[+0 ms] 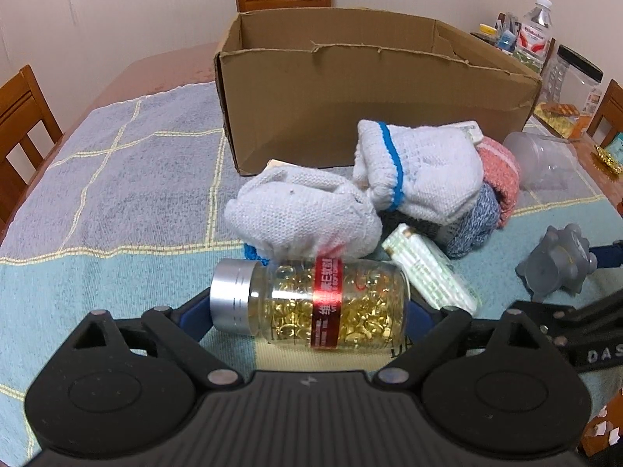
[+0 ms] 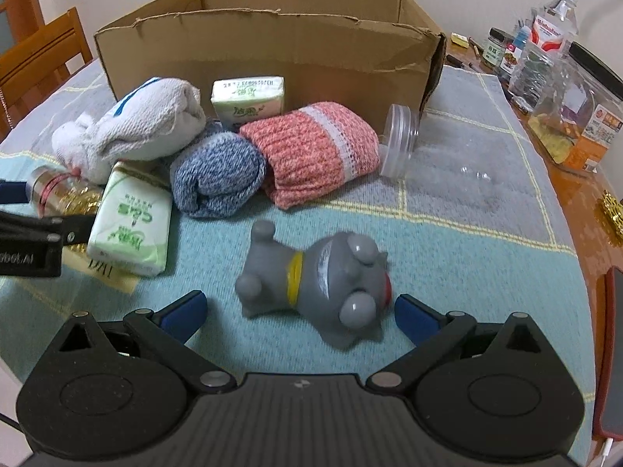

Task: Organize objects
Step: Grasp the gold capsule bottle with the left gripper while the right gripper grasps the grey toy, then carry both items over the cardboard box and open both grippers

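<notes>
On the cloth-covered worktop before the cardboard box, the left tool brackets a lying capsule bottle, contact unclear, while the right tool is spread around a toppled grey toy, pads apart from it.

A home dining room: a wooden table under a checked cloth, with wooden dining chairs drawn up around it against plain pale walls. Household clutter crowds the table's far edge, including a water bottle, food jars and a snack container.
</notes>
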A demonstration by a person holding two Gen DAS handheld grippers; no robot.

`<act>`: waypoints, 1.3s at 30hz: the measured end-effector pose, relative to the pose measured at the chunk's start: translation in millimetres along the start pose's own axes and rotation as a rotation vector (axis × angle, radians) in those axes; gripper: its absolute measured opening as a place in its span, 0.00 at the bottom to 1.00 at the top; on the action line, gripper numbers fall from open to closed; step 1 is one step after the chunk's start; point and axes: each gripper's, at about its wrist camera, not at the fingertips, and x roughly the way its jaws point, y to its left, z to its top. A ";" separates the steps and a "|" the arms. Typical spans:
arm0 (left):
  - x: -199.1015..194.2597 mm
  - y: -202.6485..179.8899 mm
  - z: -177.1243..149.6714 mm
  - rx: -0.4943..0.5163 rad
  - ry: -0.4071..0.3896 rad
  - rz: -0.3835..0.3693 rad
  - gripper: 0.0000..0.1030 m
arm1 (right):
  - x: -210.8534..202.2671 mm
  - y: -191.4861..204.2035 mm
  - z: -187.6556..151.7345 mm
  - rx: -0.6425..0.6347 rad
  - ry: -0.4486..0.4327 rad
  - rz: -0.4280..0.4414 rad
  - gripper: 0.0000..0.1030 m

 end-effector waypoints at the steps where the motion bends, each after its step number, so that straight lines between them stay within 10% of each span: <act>1: -0.1 0.8 0.1 -0.001 0.001 -0.002 0.91 | 0.8 0.1 1.2 0.003 -0.002 -0.003 1.00; 39: -24.6 21.2 19.7 0.091 0.096 -0.108 0.91 | -12.6 -6.3 34.3 0.000 0.067 -0.003 0.76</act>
